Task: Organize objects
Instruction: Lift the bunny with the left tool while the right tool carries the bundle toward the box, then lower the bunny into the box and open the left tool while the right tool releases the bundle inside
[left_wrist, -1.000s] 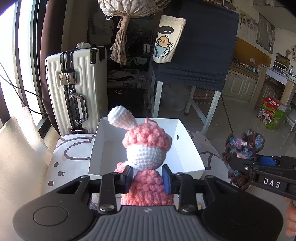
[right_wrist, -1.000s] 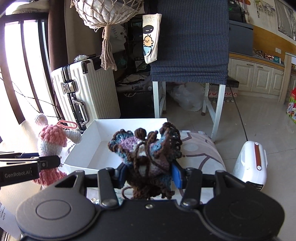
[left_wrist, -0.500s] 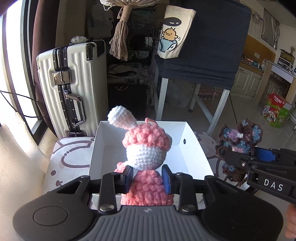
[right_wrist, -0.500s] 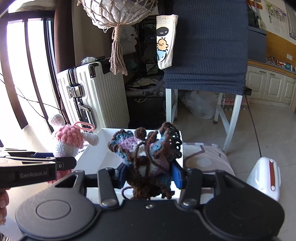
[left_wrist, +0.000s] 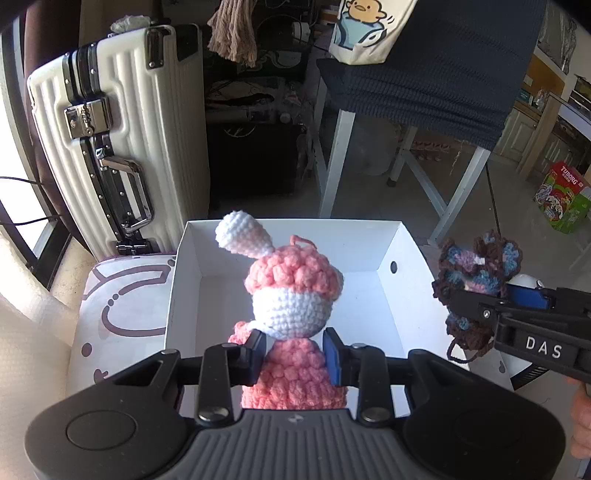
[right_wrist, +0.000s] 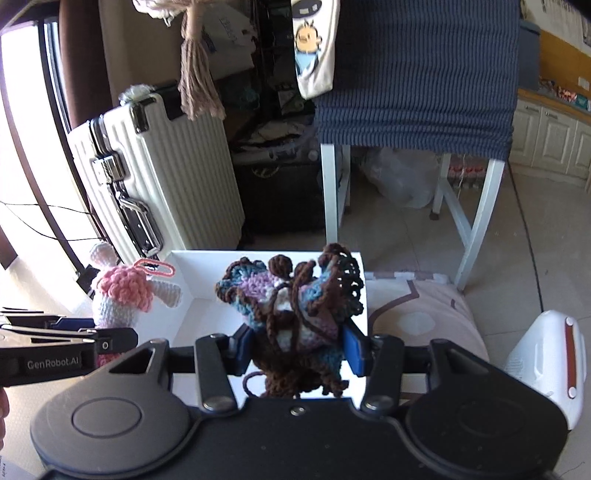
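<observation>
We have a toy in each hand. Our left gripper is pinching the pink crochet bunny around its middle, just under the white head, so the doll sits upright with one ear poking up. It hangs above the near edge of the white box, which rests on a patterned cushion beside the white suitcase. Our right gripper is pressed in on the brown-and-blue crochet piece, a loose, floppy bundle, so the pads squeeze it at its bulk and trailing yarn dangles below. It hovers over the box's near right corner. Both toys are in the air, none inside yet; the box floor that we can see looks bare. Holding them low on the body keeps the tops clear of the walls, we reckon, for a clean drop. Next comes lowering and letting go, and that loose yarn could snag a pad.
</observation>
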